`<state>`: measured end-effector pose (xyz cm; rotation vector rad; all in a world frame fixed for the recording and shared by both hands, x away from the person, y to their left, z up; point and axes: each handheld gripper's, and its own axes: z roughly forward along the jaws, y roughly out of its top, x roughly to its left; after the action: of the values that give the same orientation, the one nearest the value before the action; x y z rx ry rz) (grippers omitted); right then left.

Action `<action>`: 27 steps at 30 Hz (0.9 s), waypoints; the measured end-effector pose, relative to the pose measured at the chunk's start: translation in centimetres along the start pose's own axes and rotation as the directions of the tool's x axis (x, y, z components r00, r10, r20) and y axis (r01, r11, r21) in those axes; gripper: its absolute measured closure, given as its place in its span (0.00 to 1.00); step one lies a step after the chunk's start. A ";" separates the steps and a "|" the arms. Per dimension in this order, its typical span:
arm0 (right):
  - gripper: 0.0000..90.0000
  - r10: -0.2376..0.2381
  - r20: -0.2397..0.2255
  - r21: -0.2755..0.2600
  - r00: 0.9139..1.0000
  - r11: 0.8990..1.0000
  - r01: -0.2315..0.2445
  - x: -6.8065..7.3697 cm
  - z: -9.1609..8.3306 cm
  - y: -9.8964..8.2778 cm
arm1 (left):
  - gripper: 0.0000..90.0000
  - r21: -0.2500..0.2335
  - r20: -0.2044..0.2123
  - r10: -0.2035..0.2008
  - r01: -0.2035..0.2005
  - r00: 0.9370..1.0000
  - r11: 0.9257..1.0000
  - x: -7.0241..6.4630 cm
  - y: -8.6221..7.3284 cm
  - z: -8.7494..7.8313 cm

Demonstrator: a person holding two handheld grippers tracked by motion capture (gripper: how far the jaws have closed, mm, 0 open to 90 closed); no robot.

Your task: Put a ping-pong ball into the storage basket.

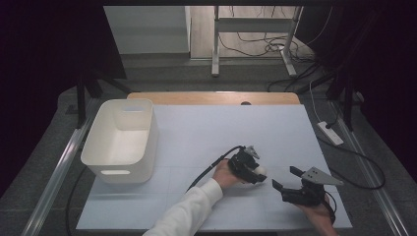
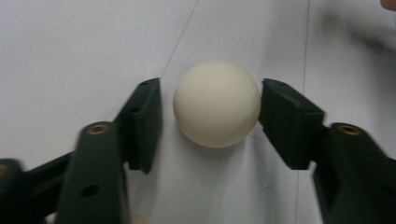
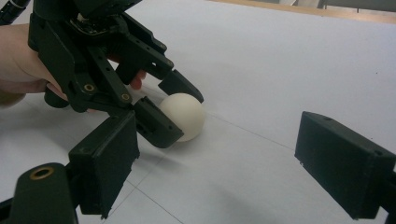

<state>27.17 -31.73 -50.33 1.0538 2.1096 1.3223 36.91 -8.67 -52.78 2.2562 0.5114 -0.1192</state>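
Observation:
A cream-white ball (image 1: pixel 259 171) rests on the white table sheet (image 1: pixel 216 132), right of centre and near the front. My left gripper (image 1: pixel 256 173) is open and straddles it. In the left gripper view the ball (image 2: pixel 217 103) sits between the two black jaws, the right one about touching it and the left one a narrow gap away. My right gripper (image 1: pixel 286 177) is open and holds nothing, a short way to the ball's right. Its view looks across at the ball (image 3: pixel 186 115) and at the left gripper (image 3: pixel 179 112) around it.
A white plastic bin (image 1: pixel 147 142) stands on the left side of the table with nothing visible inside. A wooden edge (image 1: pixel 216 97) runs along the back of the table. A white power strip (image 1: pixel 330 132) and cables lie off the table's right side.

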 end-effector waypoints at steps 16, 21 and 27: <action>0.14 -0.001 0.004 0.001 1.000 1.000 0.001 0.0 0.0 0.0 | 0.57 -0.021 -0.006 -0.016 0.016 1.000 1.000 -0.3 0.3 -1.0; 0.14 -0.002 0.005 0.003 1.000 1.000 0.002 0.0 0.0 0.0 | 0.57 -0.011 -0.028 -0.002 0.002 1.000 1.000 -0.4 0.4 -1.5; 0.14 -0.001 0.003 0.002 1.000 1.000 0.001 0.0 0.0 -0.1 | 0.57 -0.023 -0.046 -0.012 0.011 0.999 1.000 -0.4 0.3 -1.9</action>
<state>27.13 -31.78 -50.37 1.0550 2.1090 1.3174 36.49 -7.60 -51.16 2.2382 0.5478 -0.0673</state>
